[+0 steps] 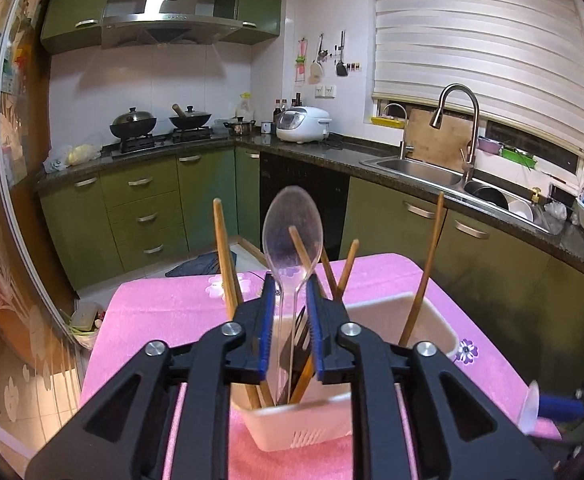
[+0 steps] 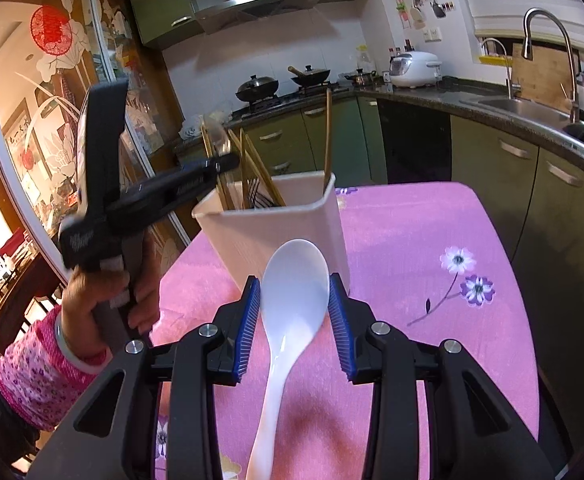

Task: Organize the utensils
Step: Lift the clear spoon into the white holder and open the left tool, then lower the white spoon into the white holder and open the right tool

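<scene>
A white utensil holder (image 1: 403, 316) (image 2: 276, 232) stands on the pink tablecloth with several wooden chopsticks (image 1: 224, 256) (image 2: 327, 136) and dark forks in it. My left gripper (image 1: 290, 284) sits over the holder, its blue pads on both sides of a clear plastic spoon (image 1: 292, 228) that stands upright with its handle down in the holder. The left gripper also shows in the right wrist view (image 2: 222, 162). My right gripper (image 2: 295, 284) holds a white ceramic spoon (image 2: 292, 292) by the bowl, just short of the holder's near wall.
The pink floral tablecloth (image 2: 431, 248) covers a small table. Green cabinets, a dark counter with a sink (image 1: 419, 166), a rice cooker (image 1: 301, 124) and woks on the stove lie beyond. My right gripper's tip with the white spoon shows at the right edge (image 1: 547, 408).
</scene>
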